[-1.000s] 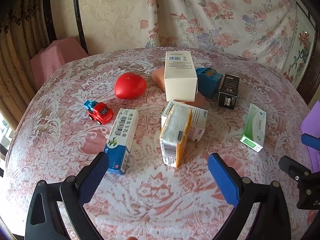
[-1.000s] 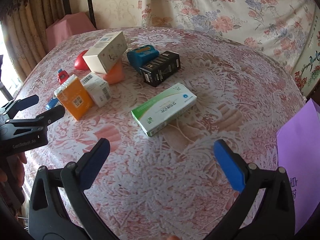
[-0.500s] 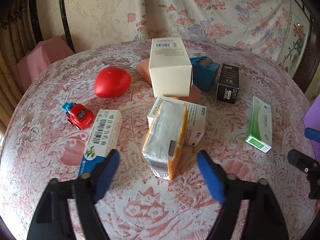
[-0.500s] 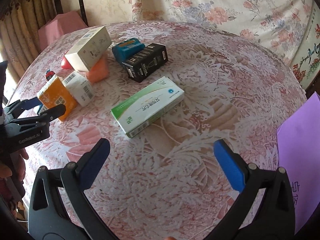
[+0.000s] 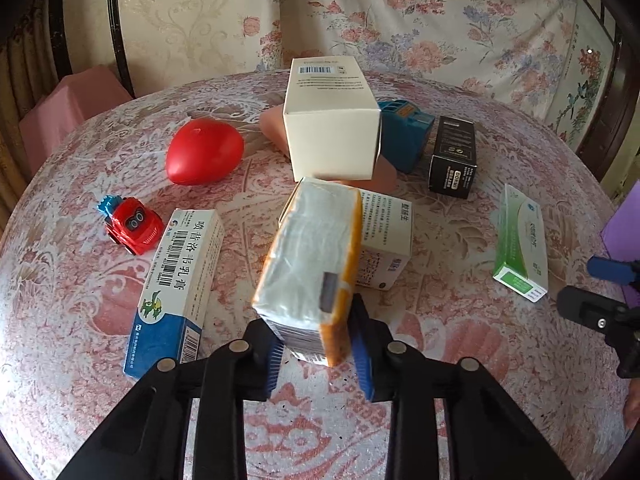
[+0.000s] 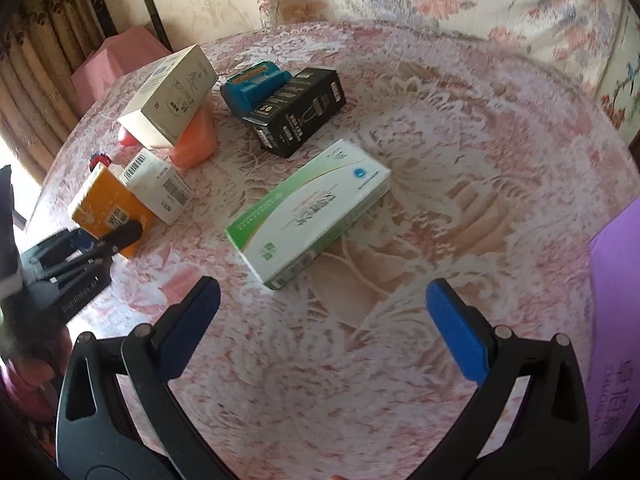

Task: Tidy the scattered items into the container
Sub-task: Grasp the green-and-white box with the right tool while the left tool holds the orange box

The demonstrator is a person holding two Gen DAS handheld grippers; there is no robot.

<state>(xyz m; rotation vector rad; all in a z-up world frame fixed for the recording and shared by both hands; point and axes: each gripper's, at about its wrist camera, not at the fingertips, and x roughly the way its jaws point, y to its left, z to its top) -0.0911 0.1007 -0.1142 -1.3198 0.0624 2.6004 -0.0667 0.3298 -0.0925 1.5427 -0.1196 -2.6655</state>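
An orange-and-white tissue pack (image 5: 312, 264) leans on a white medicine box (image 5: 386, 236) in the middle of the round table. My left gripper (image 5: 318, 352) is shut on the pack's near end, one blue pad on each side. From the right wrist view, the same pack (image 6: 108, 208) sits at the far left with the left gripper (image 6: 100, 240) on it. My right gripper (image 6: 320, 320) hangs open over bare tablecloth, just short of a green-and-white box (image 6: 308, 208). A purple object (image 6: 616, 320) fills the right edge.
Scattered on the table are a red heart shape (image 5: 204, 150), a red toy car (image 5: 134, 226), a blue-and-white box (image 5: 176, 284), a large white box (image 5: 332, 120) on a pink item, a blue item (image 5: 404, 128) and a black box (image 5: 454, 156). A floral curtain hangs behind.
My left gripper moved forward to the orange tissue pack and went from wide open to shut on its near end. The right gripper edged toward the green box and stayed open.
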